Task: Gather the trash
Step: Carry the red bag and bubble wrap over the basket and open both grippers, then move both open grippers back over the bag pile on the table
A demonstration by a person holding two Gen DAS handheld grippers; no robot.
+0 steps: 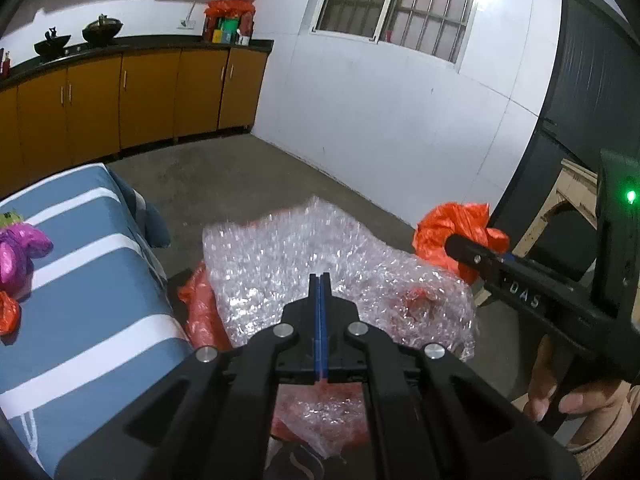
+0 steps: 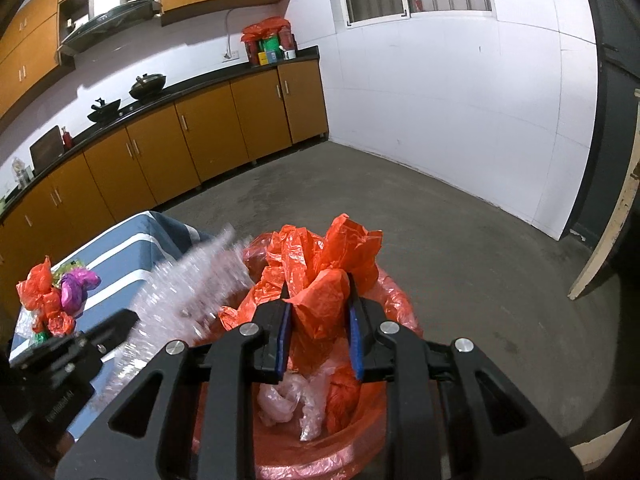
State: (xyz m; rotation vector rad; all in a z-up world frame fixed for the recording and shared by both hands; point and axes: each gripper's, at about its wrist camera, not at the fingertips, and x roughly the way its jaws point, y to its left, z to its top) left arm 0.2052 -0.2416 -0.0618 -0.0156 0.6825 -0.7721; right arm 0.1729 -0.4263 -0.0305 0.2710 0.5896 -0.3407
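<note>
Both grippers are working over the bin (image 2: 400,308), which is lined with a red bag and standing on the concrete floor beside the worktop (image 1: 100,320) with its blue-and-white striped cover.

**Left gripper** (image 1: 320,280): its jaws are fully closed. A large sheet of bubble wrap (image 1: 280,248) is lying draped over the bin mouth directly ahead of the tips. Whether an edge of the sheet is pinched between the closed jaws cannot be told; the right wrist view is showing the sheet extending from the left gripper's tip toward the bin, which suggests a grip.

**Right gripper** (image 2: 318,300): its jaws are gripping a crumpled orange plastic bag (image 2: 320,264) and holding it above the bin opening, still clear of the contents.

**Progress, as judged from the pictures:**
- Done: some clear film and orange plastic are already lying inside the bin.
- In hand: the bubble wrap and the orange bag are both positioned at the bin but neither is released into it yet.
- Left: a cluster of litter is remaining on the worktop, comprising a shiny purple wrapper (image 2: 78,284), orange plastic scraps (image 2: 36,284) and some green and clear pieces.

The task is appearing partly complete, with at least one further trip to the worktop needed.
</note>
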